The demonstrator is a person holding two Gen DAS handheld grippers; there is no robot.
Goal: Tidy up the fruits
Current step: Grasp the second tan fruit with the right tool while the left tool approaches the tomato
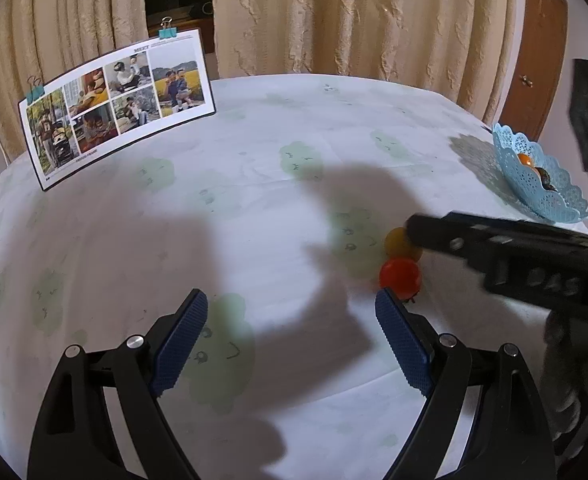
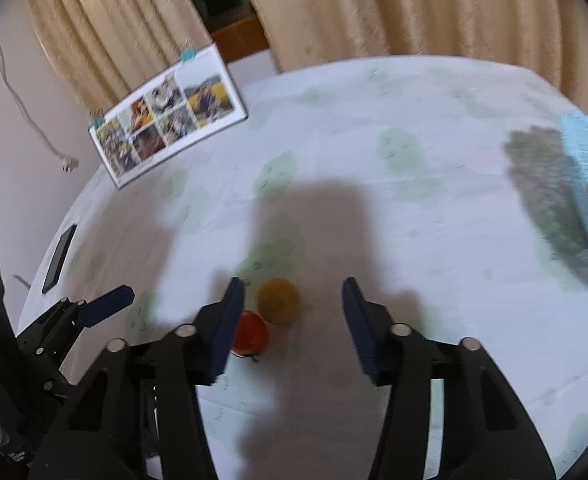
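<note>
While both tools hang over tabletop:
L gripper (image 1: 290,334): jaws wide, nothing between.
R gripper (image 2: 294,320): jaws apart, round yellow-orange fruit (image 2: 278,300) between pads, untouched.
Red round fruit (image 2: 250,334): touching yellow one.
Blue lacy plastic basket (image 1: 549,184): tabletop's right edge, w/ fruit.

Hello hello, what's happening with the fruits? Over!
Both grippers open: left gripper empty, right gripper around yellow fruit, not touching. Red fruit touches it, crowding one finger. Blue basket holds some already.

Red fruit (image 1: 400,276), yellow fruit (image 2: 278,300), blue basket (image 1: 533,176)
</note>
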